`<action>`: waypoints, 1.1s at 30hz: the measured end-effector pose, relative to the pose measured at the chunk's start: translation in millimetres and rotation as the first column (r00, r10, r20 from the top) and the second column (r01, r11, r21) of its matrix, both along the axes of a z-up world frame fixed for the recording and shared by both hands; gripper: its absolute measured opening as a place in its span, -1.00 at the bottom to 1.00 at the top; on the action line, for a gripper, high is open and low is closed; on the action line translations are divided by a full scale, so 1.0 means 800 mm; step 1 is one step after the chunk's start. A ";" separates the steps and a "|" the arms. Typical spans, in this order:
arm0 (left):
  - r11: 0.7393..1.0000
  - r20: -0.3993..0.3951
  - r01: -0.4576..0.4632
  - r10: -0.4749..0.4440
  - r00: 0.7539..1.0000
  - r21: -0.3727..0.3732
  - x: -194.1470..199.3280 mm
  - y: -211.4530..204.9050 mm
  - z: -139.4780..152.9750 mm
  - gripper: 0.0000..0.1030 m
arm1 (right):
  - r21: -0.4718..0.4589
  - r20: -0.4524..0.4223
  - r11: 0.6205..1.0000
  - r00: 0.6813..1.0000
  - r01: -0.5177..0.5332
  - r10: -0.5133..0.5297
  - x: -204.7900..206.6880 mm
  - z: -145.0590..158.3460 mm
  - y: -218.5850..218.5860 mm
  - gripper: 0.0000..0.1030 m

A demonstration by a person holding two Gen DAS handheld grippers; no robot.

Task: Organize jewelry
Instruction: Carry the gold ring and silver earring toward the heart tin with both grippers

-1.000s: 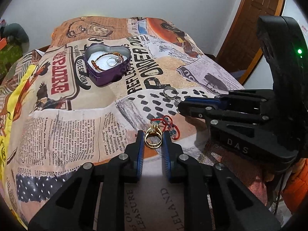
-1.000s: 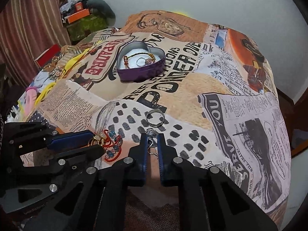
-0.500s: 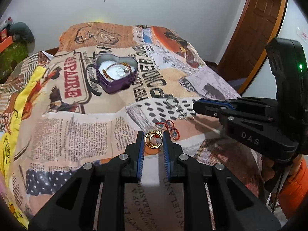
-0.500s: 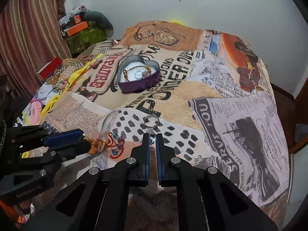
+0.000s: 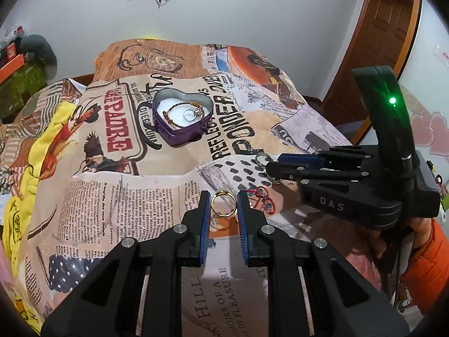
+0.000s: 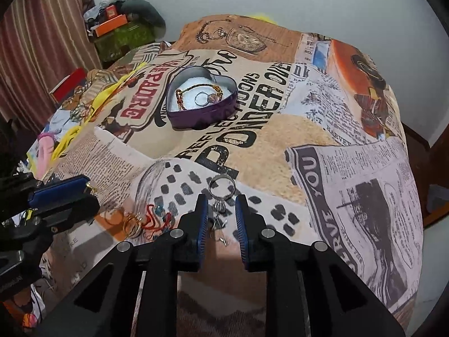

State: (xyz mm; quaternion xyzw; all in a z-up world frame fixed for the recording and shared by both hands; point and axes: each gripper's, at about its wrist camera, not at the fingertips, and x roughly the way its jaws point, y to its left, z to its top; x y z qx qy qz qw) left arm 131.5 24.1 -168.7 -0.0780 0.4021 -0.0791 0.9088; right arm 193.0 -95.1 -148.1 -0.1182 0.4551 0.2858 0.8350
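A purple heart-shaped tin (image 5: 182, 134) (image 6: 202, 118) holds a gold chain and a silver ring on white padding. My left gripper (image 5: 223, 205) is open around a gold ring (image 5: 223, 203) that lies on the cloth; I cannot tell if it touches the pads. A red beaded bracelet (image 5: 262, 199) (image 6: 155, 219) lies just right of it. My right gripper (image 6: 221, 210) is open over small silver earrings (image 6: 219, 216), just short of a silver ring (image 6: 221, 186). The gold ring also shows in the right wrist view (image 6: 133, 224).
The jewelry lies on a bed covered with a newspaper-print cloth (image 6: 280, 129). A yellow cloth (image 5: 33, 146) lies at the left. A shelf with clutter (image 6: 118, 28) and a curtain stand at the back left, a wooden door (image 5: 384, 42) at the right.
Both grippers have opened and pulled back and up. The gold ring left my left gripper's pinch and now lies between its open fingers. My right gripper was shut and is now open.
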 end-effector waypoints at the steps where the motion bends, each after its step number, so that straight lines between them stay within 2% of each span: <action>1: 1.000 -0.003 -0.002 0.002 1.000 -0.002 0.001 0.001 -0.002 -0.66 | 0.000 -0.004 1.000 1.000 -0.013 0.013 0.000 -0.002 0.002 -0.66; 3: 1.000 -0.012 -0.011 0.010 1.000 -0.007 0.004 0.004 -0.006 -0.66 | 0.002 -0.024 1.000 0.999 -0.029 0.029 0.001 -0.006 0.005 -0.66; 5: 1.000 -0.014 -0.016 0.016 1.000 -0.010 0.006 0.006 -0.007 -0.66 | 0.009 -0.027 1.000 0.999 -0.027 0.027 0.002 -0.008 0.003 -0.82; 12: 1.000 0.002 -0.025 0.025 1.000 0.002 0.007 0.010 0.001 -0.66 | 0.058 -0.024 0.998 1.000 -0.002 0.003 0.002 0.001 -0.009 -0.82; 22: 0.999 0.063 -0.038 0.037 0.997 0.024 0.020 0.016 0.030 -0.66 | 0.141 0.055 0.990 0.998 0.022 -0.030 0.004 0.056 -0.019 -0.82; 33: 0.998 0.097 -0.064 0.061 0.993 0.026 0.064 0.032 0.049 -0.66 | 0.197 0.141 0.980 0.988 0.030 -0.058 0.025 0.100 -0.013 -0.82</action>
